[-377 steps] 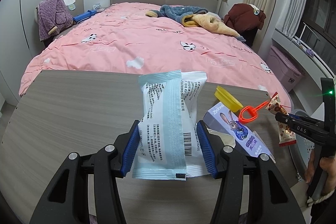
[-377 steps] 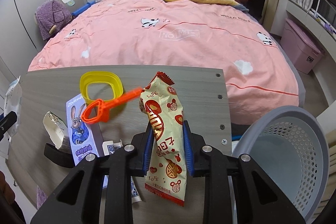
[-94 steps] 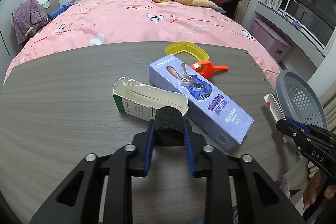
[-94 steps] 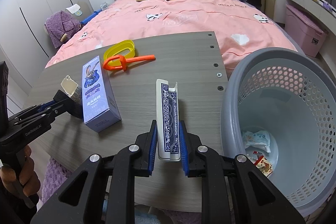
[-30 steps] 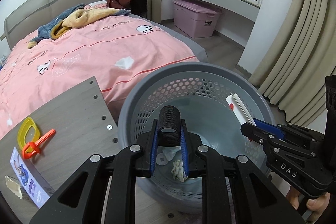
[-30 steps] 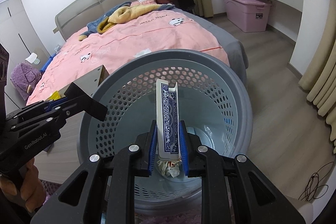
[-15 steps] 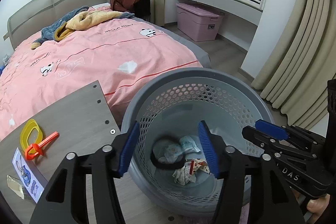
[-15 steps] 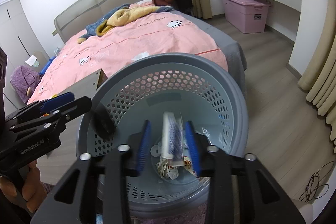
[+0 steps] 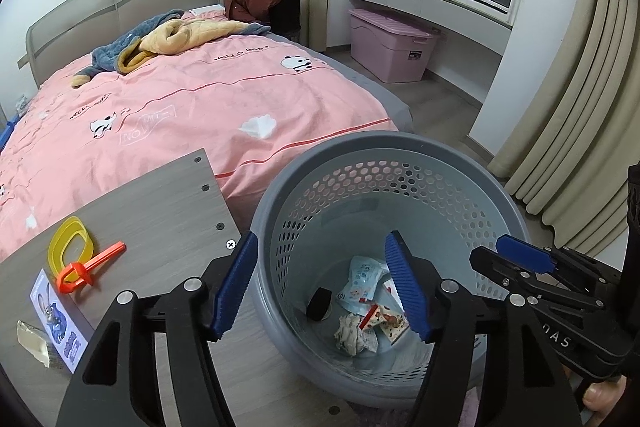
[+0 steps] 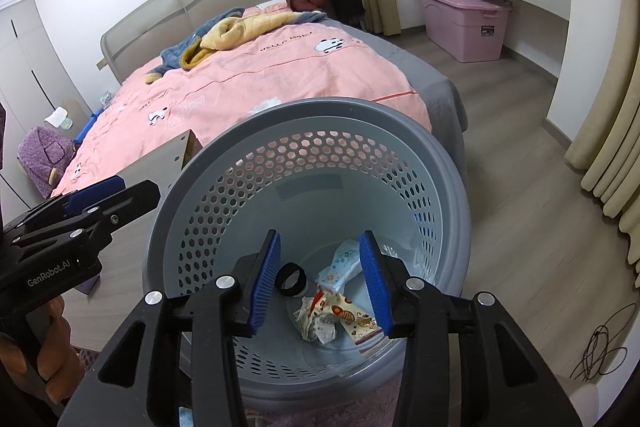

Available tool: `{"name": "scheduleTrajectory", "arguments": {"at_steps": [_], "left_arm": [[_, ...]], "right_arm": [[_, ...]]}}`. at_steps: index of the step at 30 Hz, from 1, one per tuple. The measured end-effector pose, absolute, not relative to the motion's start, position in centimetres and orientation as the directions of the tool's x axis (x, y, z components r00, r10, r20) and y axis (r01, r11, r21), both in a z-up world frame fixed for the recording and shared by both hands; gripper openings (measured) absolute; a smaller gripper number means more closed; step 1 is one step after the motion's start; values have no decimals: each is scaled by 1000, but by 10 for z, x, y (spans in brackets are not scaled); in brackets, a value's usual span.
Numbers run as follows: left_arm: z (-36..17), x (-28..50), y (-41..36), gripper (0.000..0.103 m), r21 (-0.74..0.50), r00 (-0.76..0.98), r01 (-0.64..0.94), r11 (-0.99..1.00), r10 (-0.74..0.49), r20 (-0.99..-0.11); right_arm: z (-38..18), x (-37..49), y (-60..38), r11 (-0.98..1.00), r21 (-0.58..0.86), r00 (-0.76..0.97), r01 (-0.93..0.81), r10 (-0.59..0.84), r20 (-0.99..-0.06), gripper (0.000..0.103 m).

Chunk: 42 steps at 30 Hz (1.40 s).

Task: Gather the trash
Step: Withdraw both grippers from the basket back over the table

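From the left wrist camera, the left gripper (image 9: 320, 283) is hanging over the grey perforated basket (image 9: 460, 163), its blue-padded jaws opening with nothing between them. Down in the basket's bottom a black tape roll (image 9: 319, 303) is lying beside a light blue packet (image 9: 362, 277), a crumpled white wad (image 9: 352, 333) and a red-patterned snack wrapper (image 9: 386, 319). The right gripper (image 9: 500, 259) is reaching in from the right over the rim. To the left, on the wooden table (image 9: 152, 219), a yellow lid (image 9: 68, 247), an orange clip (image 9: 90, 265), a purple rabbit box (image 9: 58, 319) and a torn carton (image 9: 34, 345) are lying untouched.

From the right wrist camera, the right gripper (image 10: 320, 277) is pointing down into the same basket (image 10: 400, 123), jaws parted and gripping nothing. Beneath it the tape roll (image 10: 292, 279), blue packet (image 10: 340, 267), wad (image 10: 316, 325) and wrapper (image 10: 352, 319) are resting on the basket floor. The left gripper (image 10: 132, 191) is showing at the left edge, a hand (image 10: 44, 355) wrapping its handle.
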State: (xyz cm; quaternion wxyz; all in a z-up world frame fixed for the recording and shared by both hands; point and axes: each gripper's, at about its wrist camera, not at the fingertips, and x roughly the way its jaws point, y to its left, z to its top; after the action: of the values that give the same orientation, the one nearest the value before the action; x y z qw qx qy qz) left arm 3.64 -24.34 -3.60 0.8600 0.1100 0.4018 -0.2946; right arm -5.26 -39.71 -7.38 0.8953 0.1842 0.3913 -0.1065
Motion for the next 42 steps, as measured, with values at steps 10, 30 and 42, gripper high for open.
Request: {"name": "scheduleTrajectory", "arguments": {"at_steps": [10,30,42], "left_arm": [[-33,33,-235,68,-44,521,570,820,-402,-753],[-16,31,-161,74,-52,609,442,896,-342,-716],[-8,38,-60,74,-30,683,251,967,-199,-703]], "right_arm": [[-75,-57,-395,905,256,678,340,-48,-733,50],[-57,-54,-351,933,226,702,279,-38,-711,73],[-33,-35,-285,966,208,719,151,37,-694,78]]}}
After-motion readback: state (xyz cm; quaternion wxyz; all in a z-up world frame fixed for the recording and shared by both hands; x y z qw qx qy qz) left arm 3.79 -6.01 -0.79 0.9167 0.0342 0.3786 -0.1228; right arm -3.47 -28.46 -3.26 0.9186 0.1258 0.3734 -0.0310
